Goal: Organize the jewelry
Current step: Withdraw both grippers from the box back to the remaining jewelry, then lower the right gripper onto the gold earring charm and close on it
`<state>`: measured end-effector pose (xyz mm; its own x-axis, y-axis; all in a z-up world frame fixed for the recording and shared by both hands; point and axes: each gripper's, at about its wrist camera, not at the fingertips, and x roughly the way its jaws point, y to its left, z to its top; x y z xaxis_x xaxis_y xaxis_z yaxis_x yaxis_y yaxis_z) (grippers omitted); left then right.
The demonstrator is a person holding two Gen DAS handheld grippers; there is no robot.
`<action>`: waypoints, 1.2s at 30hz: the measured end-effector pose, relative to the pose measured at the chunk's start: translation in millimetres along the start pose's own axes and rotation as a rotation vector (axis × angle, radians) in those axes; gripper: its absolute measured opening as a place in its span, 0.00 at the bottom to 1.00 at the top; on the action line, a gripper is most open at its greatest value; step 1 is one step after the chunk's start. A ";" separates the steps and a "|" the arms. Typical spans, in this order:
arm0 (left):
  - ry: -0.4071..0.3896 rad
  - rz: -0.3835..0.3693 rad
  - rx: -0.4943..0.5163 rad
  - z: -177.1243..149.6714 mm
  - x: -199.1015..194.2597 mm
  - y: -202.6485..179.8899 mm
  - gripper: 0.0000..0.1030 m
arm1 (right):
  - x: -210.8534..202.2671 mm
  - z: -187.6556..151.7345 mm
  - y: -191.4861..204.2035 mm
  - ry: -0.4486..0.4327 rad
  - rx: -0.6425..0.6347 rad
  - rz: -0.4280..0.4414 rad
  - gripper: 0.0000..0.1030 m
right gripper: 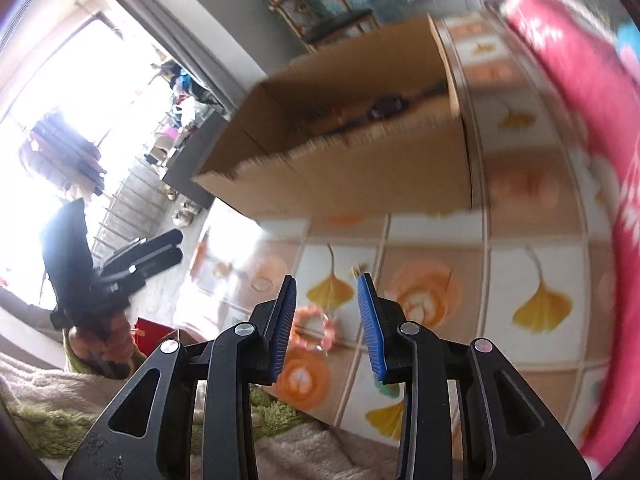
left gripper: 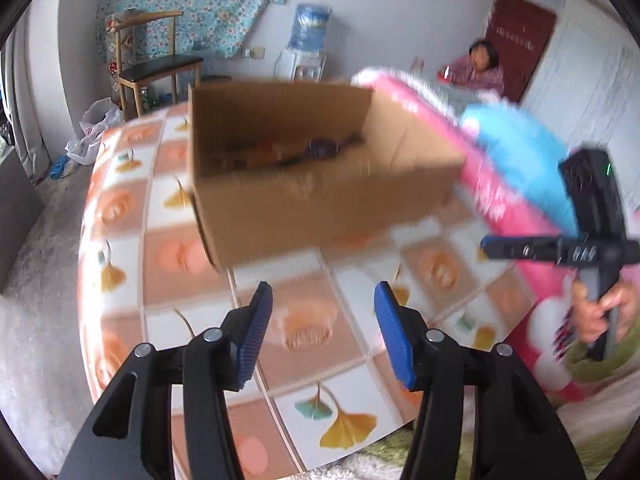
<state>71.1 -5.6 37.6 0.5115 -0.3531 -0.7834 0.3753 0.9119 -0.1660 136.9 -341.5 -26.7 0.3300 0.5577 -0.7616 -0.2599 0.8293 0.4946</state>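
Two empty tongs (left gripper: 323,334), box (left gripper: 320,204) mid-table (left gripper: 160,216)

An open brown cardboard box (left gripper: 320,204) stands on a tablecloth (left gripper: 312,320) of white and tan squares printed with ginkgo leaves and orange roses. It sits toward the far side, its top open and its walls plain. Inside, along the far wall, lies a jumble of jewelry (left gripper: 296,152): a purple piece among orange and dark ones, too blurred to tell apart. In the right wrist view the box (right gripper: 360,168) appears tilted, with the same jumble (right gripper: 380,110) showing.
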 end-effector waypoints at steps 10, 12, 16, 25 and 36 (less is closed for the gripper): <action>0.157 0.057 0.033 -20.4 63.1 -26.4 0.50 | 42.5 -6.2 9.1 0.003 -0.058 -0.165 0.28; 0.185 0.082 0.047 -20.2 69.9 -30.0 0.52 | 50.6 -3.3 17.8 0.000 -0.106 -0.202 0.28; 0.210 0.111 0.031 -20.6 76.2 -29.8 0.61 | 65.8 0.7 29.5 0.005 -0.184 -0.246 0.28; 0.235 0.158 0.010 -19.6 81.9 -27.1 0.75 | 88.7 6.9 34.7 0.051 -0.263 -0.275 0.28; 0.243 0.181 0.010 -18.6 87.2 -25.9 0.76 | 111.7 7.7 45.6 0.067 -0.302 -0.305 0.24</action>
<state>91.6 -56.2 -37.5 0.3715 -0.1232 -0.9202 0.3026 0.9531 -0.0054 168.9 -241.1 -86.0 0.3758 0.2772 -0.8843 -0.4173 0.9026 0.1056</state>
